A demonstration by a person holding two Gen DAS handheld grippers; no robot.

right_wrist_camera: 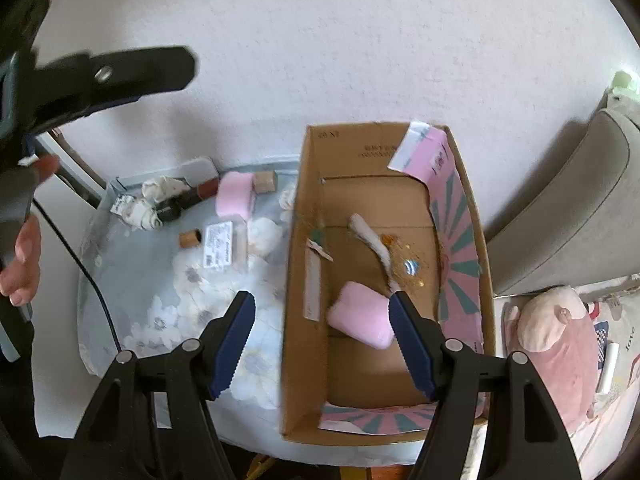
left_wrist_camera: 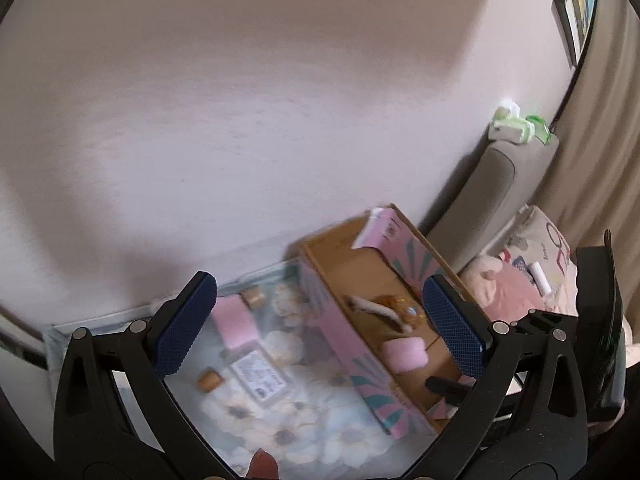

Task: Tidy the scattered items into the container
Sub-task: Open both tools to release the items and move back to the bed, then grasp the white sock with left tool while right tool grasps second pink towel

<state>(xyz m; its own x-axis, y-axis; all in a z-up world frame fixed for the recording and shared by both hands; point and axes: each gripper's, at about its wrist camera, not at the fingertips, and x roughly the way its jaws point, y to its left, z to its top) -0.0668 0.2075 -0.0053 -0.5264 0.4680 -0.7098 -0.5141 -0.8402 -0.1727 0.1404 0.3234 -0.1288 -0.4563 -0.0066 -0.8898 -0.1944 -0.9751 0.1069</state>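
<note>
Right wrist view: right gripper [right_wrist_camera: 322, 330] stands open and empty above the box [right_wrist_camera: 466, 200]; left gripper [left_wrist_camera: 320, 322] likewise. One pink sponge [right_wrist_camera: 362, 316] lies inside; another pink sponge [right_wrist_camera: 236, 198] remains on the table [right_wrist_camera: 132, 264]. Risk: a descending finger could snag the box wall.

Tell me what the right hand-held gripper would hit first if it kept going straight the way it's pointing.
Probably the cardboard box. The right hand-held gripper, open and empty, straddles the box's left wall, with the pink sponge just inside it. Depth is hard to judge, so it might meet the sponge first.
</note>
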